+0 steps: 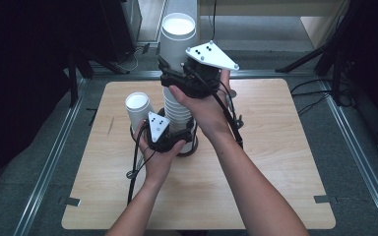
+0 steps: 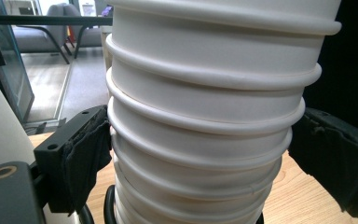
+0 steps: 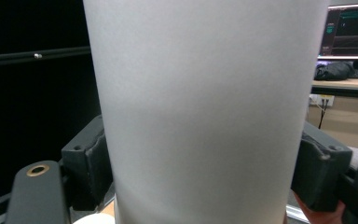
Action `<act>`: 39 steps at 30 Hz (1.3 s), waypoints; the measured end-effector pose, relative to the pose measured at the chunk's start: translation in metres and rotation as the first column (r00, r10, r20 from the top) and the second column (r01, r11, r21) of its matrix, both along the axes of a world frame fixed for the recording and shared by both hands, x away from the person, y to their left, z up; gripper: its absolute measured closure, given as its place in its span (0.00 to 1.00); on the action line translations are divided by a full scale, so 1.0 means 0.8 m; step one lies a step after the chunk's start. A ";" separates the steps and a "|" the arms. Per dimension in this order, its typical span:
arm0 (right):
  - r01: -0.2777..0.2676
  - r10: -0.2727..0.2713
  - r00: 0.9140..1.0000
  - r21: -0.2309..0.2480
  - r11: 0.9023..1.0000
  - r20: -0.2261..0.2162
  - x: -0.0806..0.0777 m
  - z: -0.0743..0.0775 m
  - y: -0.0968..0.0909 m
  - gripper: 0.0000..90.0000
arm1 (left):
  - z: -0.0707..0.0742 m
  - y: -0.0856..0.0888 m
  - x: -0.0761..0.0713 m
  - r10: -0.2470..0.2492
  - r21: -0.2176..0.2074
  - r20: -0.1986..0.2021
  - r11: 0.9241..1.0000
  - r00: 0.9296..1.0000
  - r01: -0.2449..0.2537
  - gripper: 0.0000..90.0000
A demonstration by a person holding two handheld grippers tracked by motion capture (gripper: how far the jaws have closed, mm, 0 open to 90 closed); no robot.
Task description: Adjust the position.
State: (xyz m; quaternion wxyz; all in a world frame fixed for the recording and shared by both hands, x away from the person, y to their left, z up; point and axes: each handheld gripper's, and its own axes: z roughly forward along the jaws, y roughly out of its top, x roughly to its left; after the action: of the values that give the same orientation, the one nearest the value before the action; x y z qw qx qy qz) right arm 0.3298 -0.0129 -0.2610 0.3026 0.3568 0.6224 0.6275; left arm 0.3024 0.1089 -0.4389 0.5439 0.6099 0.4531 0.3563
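A tall stack of nested white paper cups (image 1: 177, 110) (image 2: 205, 116) stands upright in a black ring base (image 1: 193, 146) at the middle of the table. My left gripper (image 1: 173, 132) (image 2: 200, 154) is low on the stack, its pads (image 2: 86, 154) pressed against both sides. Above the stack, the top white cup (image 1: 178, 42) (image 3: 205, 112) is raised, mouth up. My right gripper (image 1: 174, 69) (image 3: 200, 168) is shut on its lower wall. A single white cup (image 1: 139, 110) stands just left of the stack.
The wooden tabletop (image 1: 275, 162) sits inside a metal frame (image 1: 359, 162). Black stand legs (image 1: 310, 61) and cables (image 1: 320, 93) lie beyond the far edge. Both forearms come in from the bottom centre.
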 end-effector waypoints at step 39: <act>0.079 -0.086 0.992 0.077 0.994 0.093 -0.030 0.024 -0.082 0.23 | 0.000 0.003 -0.007 -0.002 -0.004 0.003 1.000 1.000 0.002 0.10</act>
State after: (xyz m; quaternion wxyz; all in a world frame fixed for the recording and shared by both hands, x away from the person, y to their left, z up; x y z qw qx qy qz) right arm 0.3057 -0.0787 -0.2418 0.3448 0.3624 0.5684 0.6532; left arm 0.2965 0.1115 -0.4386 0.5461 0.6087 0.4524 0.3558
